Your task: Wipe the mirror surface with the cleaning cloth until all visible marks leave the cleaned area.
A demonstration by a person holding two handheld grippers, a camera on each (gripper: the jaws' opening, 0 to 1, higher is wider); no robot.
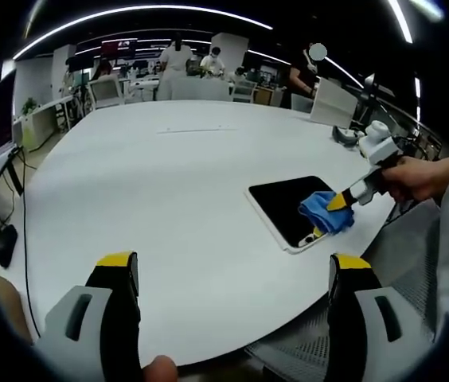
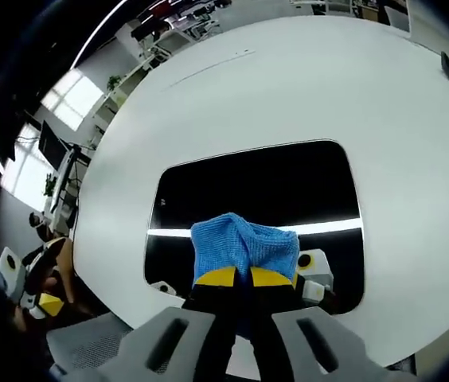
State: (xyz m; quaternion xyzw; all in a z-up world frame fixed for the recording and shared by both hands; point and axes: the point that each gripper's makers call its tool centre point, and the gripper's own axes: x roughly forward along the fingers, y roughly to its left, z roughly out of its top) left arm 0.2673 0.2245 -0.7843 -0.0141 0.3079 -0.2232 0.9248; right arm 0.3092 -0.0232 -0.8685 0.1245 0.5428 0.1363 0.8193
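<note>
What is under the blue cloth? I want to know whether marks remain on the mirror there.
The cleaning cloth, held by the right gripper, rests on the mirror. The glass beneath it is covered, so marks there cannot be judged.

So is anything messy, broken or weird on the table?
Nothing stands out. The mirror lies flat on the white table, near its edge, with no crack or spill that I can see. The right tool is shut on the blue cloth, which rests on the glass. The left tool hovers open above the table.
</note>
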